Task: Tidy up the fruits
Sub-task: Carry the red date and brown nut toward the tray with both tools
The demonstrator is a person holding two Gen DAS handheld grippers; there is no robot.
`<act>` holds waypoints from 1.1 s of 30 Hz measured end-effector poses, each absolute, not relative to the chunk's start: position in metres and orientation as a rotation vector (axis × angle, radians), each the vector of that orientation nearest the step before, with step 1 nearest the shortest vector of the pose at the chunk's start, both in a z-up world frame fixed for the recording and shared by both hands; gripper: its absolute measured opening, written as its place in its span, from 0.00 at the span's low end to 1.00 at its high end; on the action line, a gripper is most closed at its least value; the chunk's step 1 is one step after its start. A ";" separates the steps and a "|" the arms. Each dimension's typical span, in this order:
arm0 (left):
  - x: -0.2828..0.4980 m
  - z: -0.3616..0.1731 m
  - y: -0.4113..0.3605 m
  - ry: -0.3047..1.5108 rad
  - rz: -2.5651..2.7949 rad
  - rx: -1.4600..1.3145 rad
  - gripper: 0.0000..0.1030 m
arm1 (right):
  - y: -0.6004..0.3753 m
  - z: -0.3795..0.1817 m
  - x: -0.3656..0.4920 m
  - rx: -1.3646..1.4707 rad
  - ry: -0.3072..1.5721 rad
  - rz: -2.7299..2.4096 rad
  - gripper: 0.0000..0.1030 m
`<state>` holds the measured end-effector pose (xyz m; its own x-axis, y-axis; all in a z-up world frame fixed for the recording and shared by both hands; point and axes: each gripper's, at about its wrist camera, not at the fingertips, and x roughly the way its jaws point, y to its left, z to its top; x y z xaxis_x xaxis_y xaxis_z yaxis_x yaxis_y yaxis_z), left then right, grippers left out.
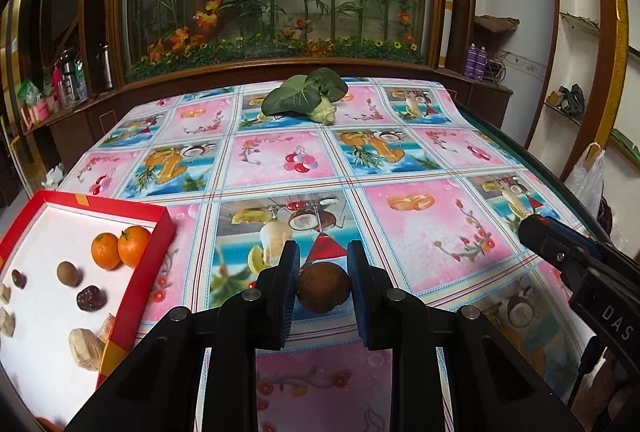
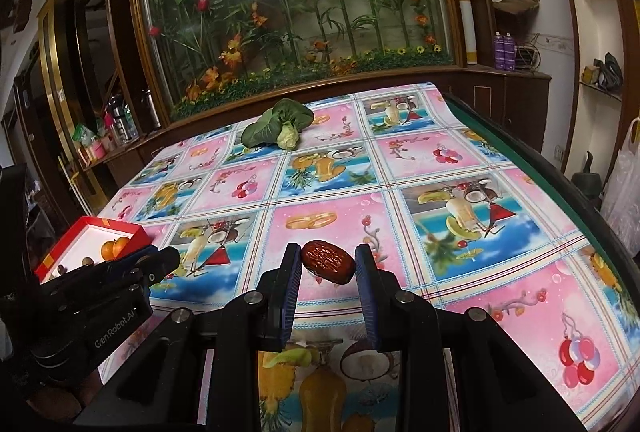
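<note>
Patterned tablecloth [image 1: 400,159] under left claw [image 1: 323,272] seemingly gripping brown fruit [image 1: 322,287].

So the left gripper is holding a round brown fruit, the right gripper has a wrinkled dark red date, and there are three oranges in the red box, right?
Not quite: the red box with the white floor holds two oranges, not three, as the left wrist view shows. The rest stands: the left gripper holds the round brown fruit, and the right gripper holds the wrinkled dark red date.
</note>
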<state>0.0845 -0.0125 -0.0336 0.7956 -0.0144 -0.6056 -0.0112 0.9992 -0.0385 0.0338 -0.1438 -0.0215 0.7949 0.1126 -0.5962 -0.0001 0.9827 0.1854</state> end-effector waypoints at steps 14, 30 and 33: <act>0.086 -0.033 -0.008 0.640 0.014 -0.046 0.22 | -0.134 -0.019 0.032 0.177 0.641 0.130 0.27; 0.045 -0.008 0.016 0.664 0.115 -0.102 0.22 | -0.131 -0.010 0.022 0.089 0.584 0.047 0.28; 0.026 0.000 0.025 0.658 0.137 -0.118 0.22 | -0.128 -0.010 0.021 0.065 0.582 0.040 0.28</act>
